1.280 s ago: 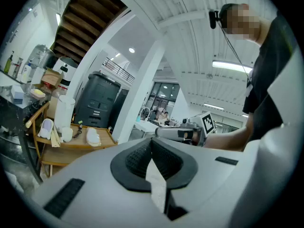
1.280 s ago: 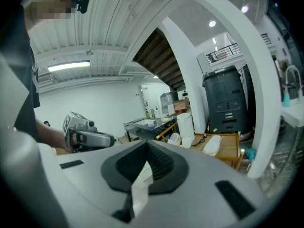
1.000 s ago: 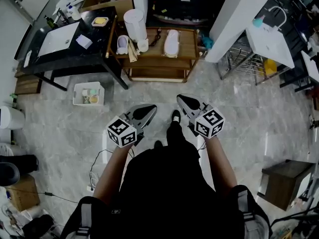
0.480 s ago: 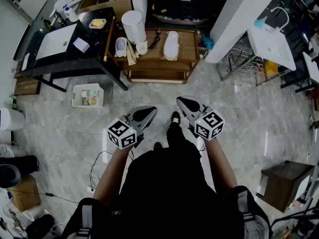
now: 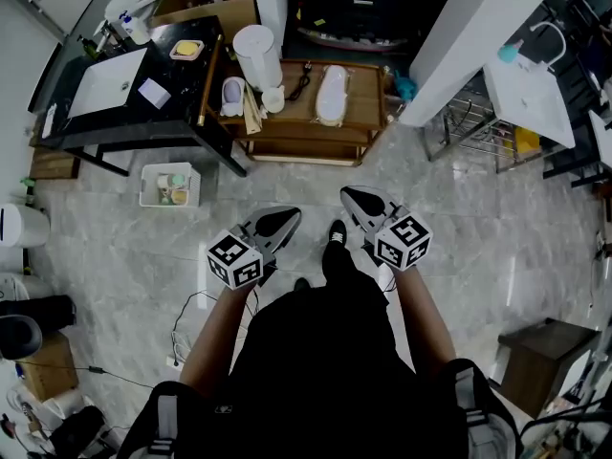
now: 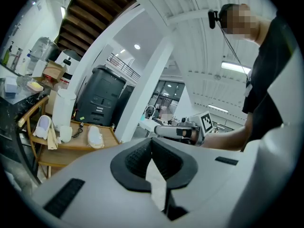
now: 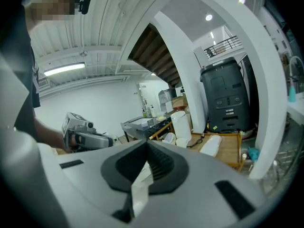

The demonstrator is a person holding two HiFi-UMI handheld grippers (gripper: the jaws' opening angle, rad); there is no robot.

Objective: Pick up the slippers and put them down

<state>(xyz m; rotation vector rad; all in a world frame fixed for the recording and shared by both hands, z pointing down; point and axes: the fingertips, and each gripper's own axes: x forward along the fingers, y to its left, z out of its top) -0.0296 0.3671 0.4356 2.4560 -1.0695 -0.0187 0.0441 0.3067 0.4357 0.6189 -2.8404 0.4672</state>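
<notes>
White slipper (image 5: 331, 94) lies on the wooden table (image 5: 368, 86) at twelve o'clock from the left gripper (image 5: 290, 212) and right gripper (image 5: 349, 194), both closed tight on nothing.

A table (image 5: 361, 73) stands at the upper centre of the frame. One slipper (image 5: 331, 94) lies on its middle, another (image 5: 232, 91) at its left end, with a bin (image 5: 256, 51) between them. A desk (image 5: 115, 118) stands left of the table, with a basket (image 5: 170, 183) on the floor below it. The left gripper (image 5: 284, 216) and right gripper (image 5: 352, 195) hang side by side at centre, well apart from the table.
</notes>
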